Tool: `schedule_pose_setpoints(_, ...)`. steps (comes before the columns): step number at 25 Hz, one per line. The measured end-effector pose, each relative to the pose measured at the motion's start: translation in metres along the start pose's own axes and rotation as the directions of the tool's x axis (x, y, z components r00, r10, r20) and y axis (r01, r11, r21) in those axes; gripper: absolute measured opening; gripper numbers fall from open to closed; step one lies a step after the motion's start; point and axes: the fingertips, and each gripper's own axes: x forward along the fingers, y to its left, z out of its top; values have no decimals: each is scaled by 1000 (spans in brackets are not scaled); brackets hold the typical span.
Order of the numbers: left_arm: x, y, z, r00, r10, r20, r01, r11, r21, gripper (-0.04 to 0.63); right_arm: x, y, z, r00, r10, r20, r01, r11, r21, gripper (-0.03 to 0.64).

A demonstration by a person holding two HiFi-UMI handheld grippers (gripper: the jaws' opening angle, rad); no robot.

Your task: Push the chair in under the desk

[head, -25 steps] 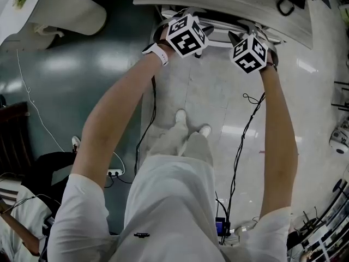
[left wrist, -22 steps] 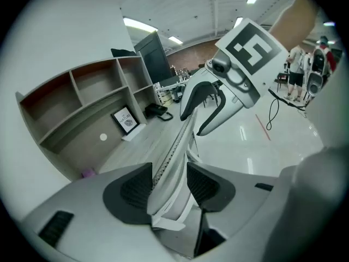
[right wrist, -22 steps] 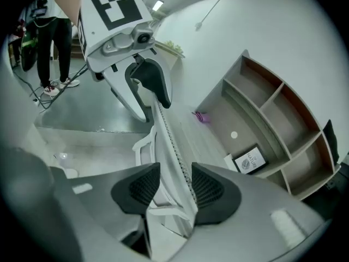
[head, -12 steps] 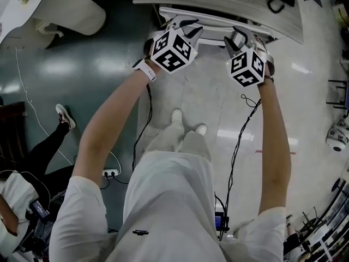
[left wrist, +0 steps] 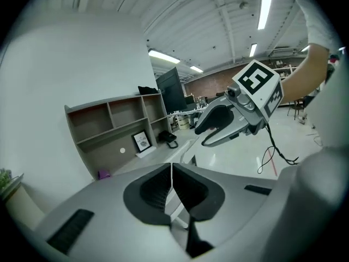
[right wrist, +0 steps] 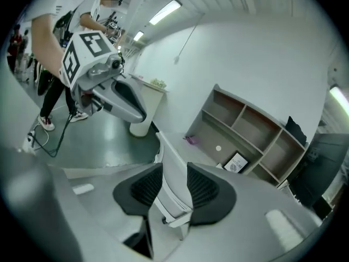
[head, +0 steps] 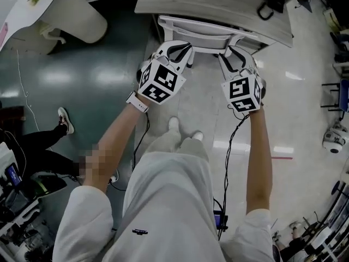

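Chair (head: 199,30) sits w/ its back at the tabletop's (head: 207,1) front edge. We judge it's nearly home, so any last shove goes square. Left tool (left wrist: 172,184) is pressed together, empty. Right tool (right wrist: 174,184) is spread, jaws just narrowing, chair back in the gap, untouched.

Cubby shelf (right wrist: 256,130) w/ framed pic (right wrist: 236,162), purple item (right wrist: 191,140), monitor (left wrist: 173,93), bystander's shoe (head: 64,120) on green floor (head: 82,75)
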Motion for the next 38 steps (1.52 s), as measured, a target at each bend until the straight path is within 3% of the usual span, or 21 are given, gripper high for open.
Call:
schedule_pose_setpoints(3,-23,-17,1,1000,-9,7,9,999,-50,11,-25,7,14,999,-22,41,20,999,50,134)
schedule_pose_setpoints(8,-63,-23,7,998,43,53,-34,985,-171,8,-62,20,31,995,-66,77,60,995,76,88)
schedule_pose_setpoints(11,-86,-21,13,995,62,75,-41,965,-259,8,-81,28,37,992,-84,90,75,992,101,68)
schedule_pose_setpoints(15,-115,-20,22,988,92,126,-41,932,-361,8,-106,36,51,984,-102,147,71,976,206,66)
schedule_pose_setpoints(20,-147,-36,35,979,101,174,-31,930,-366,8,-139,41,63,971,-153,185,98,955,279,66)
schedule_pose_setpoints(29,-196,-75,58,969,81,232,-1,945,-326,8,-194,64,77,944,-216,249,130,938,321,66)
schedule_pose_setpoints(38,-237,-72,55,942,180,284,-71,932,-356,8,-214,96,64,924,-279,264,162,907,389,66)
